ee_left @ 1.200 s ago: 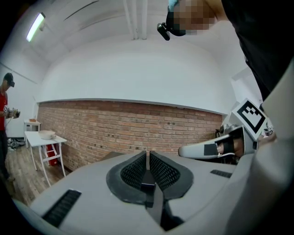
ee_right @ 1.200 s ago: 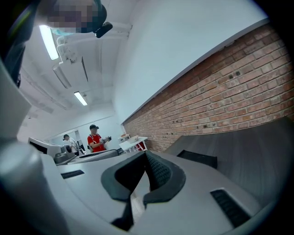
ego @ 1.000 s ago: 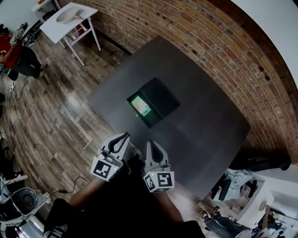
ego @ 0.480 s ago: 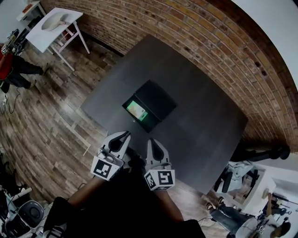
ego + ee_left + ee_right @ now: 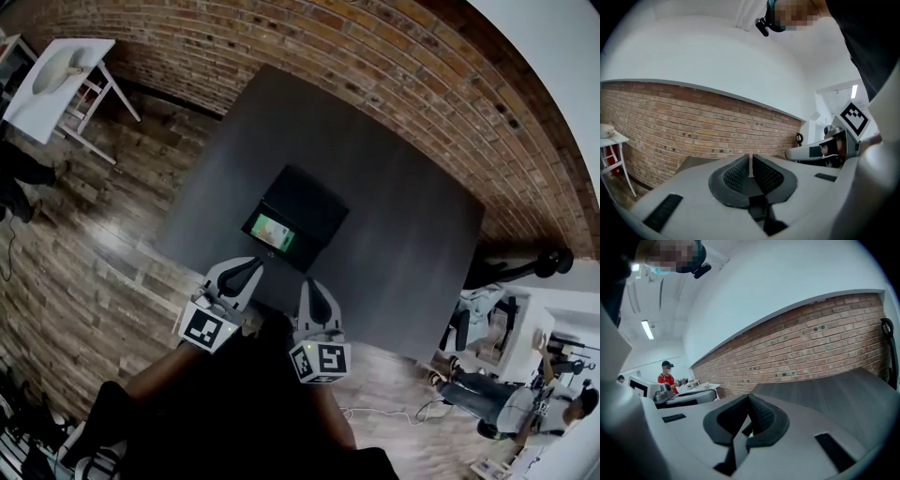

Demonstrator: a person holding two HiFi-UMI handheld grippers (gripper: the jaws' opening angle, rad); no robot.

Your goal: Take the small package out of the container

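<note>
Bare tabletop (image 5: 403, 225) on every side of the container (image 5: 309, 204), its top open, brick wall (image 5: 375, 66) along the table's far edges

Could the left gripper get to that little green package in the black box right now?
Probably yes: the left gripper hovers near the open black container, nothing blocks the small green package, but its shut jaws must open first.

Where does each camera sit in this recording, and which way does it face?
Head view: on the person's head, looking steeply down at the table, container and package; left gripper, right gripper and arms show.
Left gripper view: on the left gripper, facing across the table toward the brick wall; its shut jaws show.
Right gripper view: on the right gripper, facing that wall too; its shut jaws show.
Shared: each gripper view catches the other gripper at its edge.
</note>
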